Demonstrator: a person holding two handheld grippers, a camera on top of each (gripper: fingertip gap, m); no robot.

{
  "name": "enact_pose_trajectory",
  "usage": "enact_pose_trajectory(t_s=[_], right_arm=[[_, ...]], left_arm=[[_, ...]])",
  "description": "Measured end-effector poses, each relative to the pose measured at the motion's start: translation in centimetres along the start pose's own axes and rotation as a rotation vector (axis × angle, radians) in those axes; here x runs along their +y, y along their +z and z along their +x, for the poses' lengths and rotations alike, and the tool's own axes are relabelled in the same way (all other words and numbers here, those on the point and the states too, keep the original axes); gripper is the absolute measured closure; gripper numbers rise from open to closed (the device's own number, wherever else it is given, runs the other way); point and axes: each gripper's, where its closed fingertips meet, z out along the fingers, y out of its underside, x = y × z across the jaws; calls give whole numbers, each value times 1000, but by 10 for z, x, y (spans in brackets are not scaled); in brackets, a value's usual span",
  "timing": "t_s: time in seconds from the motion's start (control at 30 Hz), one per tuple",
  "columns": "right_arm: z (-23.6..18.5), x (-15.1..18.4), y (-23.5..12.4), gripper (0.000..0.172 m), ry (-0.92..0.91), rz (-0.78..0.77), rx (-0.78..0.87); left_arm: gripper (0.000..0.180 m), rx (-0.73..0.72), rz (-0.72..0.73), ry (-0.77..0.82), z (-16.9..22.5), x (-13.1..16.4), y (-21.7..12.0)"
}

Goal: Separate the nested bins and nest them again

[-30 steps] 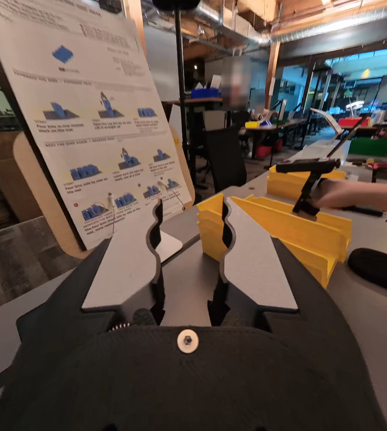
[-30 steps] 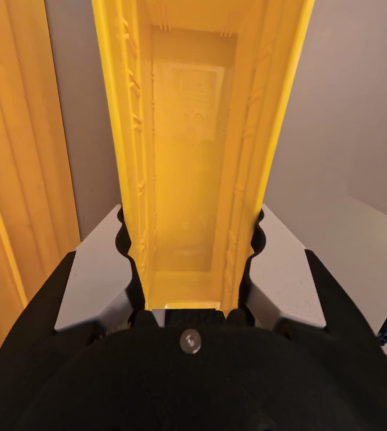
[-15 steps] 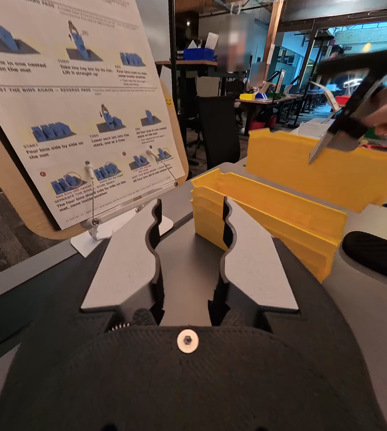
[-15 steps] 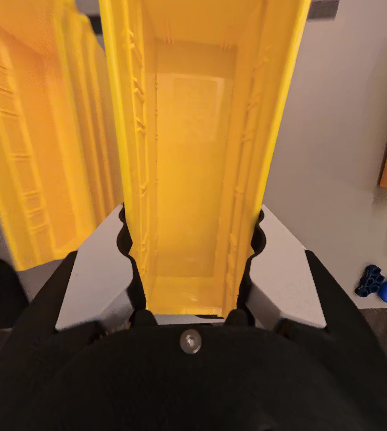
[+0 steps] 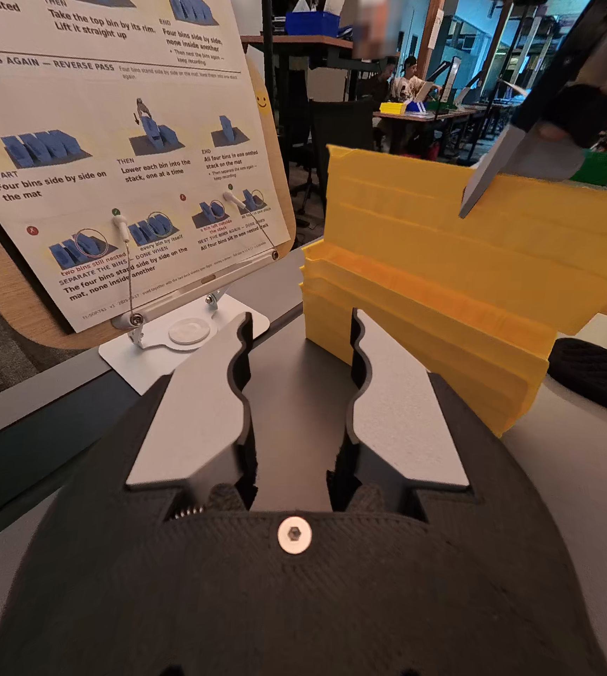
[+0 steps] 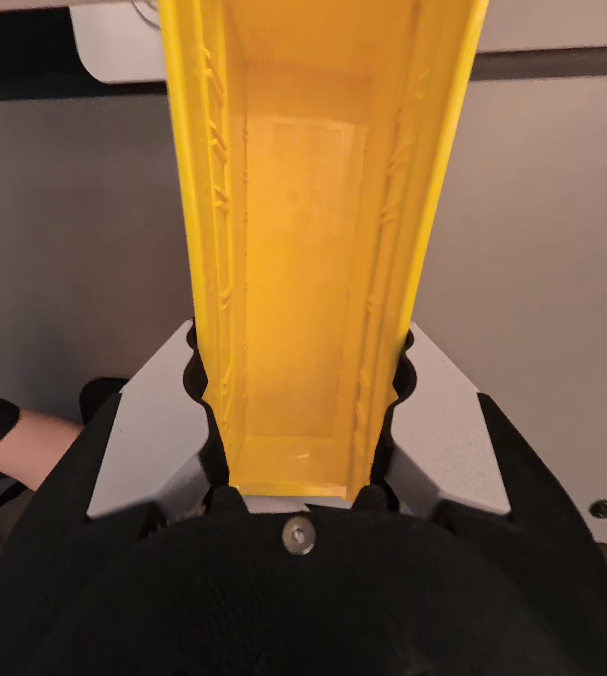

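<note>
We carry one yellow bin (image 6: 305, 256) pinched across its width in the right gripper (image 6: 300, 365) — long axis running away from us; the left gripper (image 5: 300, 362) hangs spread and bare beside the nested stack (image 5: 422, 329).

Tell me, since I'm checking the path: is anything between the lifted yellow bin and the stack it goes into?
Nothing visible. The lifted bin, clamped in the right tool, hangs just above the stack; only air lies between.

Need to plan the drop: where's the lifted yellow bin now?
The lifted yellow bin hangs between the right gripper's fingers, above and behind the nested stack.
</note>
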Motion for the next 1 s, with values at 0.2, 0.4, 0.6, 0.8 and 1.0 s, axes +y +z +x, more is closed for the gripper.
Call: enact_pose_trajectory(t_s=[0.2,0.4,0.6,0.8,1.0], right_arm=[[-10,2,20,64,-5,-43,9],[-9,-2,37,63,-26,-14,68],[-7,5,54,61,-22,-9,67],[-9,2,59,60,-39,49,109],[-10,5,74,56,-54,69,143]], left_arm=[[128,8,4,-11,-1,0,0],[128,3,15,-21,-4,-1,-3],[127,15,14,-25,-2,-2,-3],[127,16,9,-12,1,-2,-2],[127,23,-15,-11,2,3,2]])
